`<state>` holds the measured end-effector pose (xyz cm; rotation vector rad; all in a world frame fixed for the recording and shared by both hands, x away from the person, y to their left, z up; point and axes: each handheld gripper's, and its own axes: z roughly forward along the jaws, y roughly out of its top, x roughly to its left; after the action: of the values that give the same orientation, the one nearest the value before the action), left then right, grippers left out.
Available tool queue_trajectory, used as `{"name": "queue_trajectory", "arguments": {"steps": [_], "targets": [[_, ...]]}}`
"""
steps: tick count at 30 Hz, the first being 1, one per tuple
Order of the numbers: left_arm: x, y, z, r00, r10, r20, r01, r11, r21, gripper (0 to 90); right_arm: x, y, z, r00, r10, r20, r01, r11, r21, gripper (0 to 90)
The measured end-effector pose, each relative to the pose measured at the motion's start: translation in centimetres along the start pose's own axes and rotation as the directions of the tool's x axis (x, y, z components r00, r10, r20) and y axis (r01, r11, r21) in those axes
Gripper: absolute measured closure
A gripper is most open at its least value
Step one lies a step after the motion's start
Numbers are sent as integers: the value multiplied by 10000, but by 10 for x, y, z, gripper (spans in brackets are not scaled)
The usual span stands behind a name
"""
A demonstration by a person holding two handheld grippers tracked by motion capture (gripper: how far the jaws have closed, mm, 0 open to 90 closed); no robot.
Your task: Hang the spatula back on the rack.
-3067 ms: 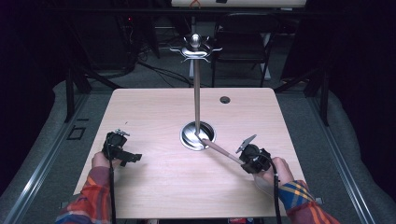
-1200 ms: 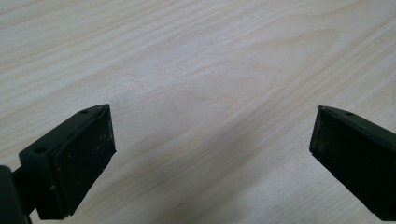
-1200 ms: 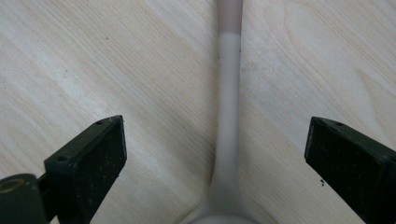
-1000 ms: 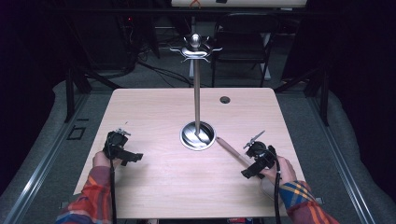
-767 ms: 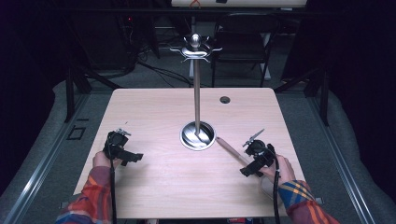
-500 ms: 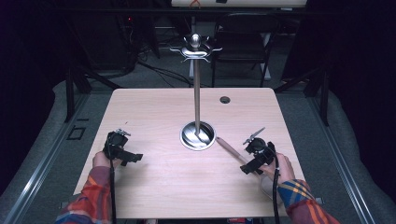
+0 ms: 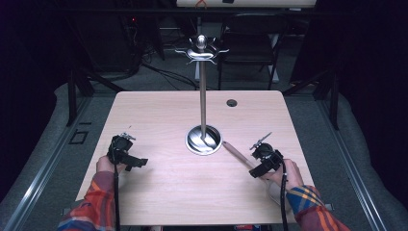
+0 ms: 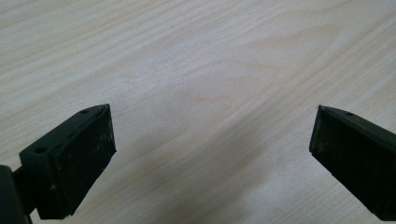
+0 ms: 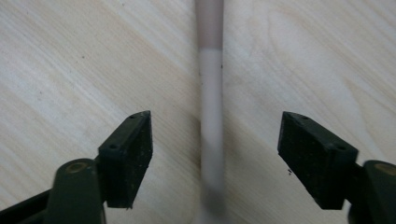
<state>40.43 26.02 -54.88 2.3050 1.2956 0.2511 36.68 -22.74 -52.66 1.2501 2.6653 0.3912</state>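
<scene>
While the right gripper (image 7: 263, 162) rests low over the table (image 7: 159, 115) at its right side, a slim stick (image 9: 211, 112) lies flat on the wood between its jaws, running straight up the middle of the right gripper view. Both pads stand clear of the stick, with bare wood showing on either side; the jaws have just been closing, yet nothing is pinched. From the high view, the stick (image 7: 236, 153) slants from the gripper up and left, its far tip just beside the round metal base (image 7: 204, 140) of a tall stand (image 7: 202, 91) at the table's centre; contact there cannot be judged. Left gripper (image 7: 122, 151) sits near the table's left edge, well apart from stick and stand. Its jaws are spread wide over bare wood in the left gripper view. A small dark hole (image 7: 232, 102) marks the tabletop behind the stand.
</scene>
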Motion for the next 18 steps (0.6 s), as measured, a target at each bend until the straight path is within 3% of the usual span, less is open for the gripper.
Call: {"name": "queue_trajectory", "arguments": {"steps": [3,4,6,18], "targets": [[-1,0,0,10000,37,-80,-37,10000,9,2,2,-1,3,10000,56,-47,-56,10000,36,404],[-1,0,0,9999,62,-91,-62,10000,27,3,1,0,2,9999,-87,97,84,9994,333,454],[-2,0,-1,9999,55,-88,-54,10000,50,4,1,0,4,10000,-73,29,71,9991,407,554],[-1,0,1,9999,60,-122,-59,9999,106,6,2,1,10,9999,-118,86,112,9974,705,693]]}}
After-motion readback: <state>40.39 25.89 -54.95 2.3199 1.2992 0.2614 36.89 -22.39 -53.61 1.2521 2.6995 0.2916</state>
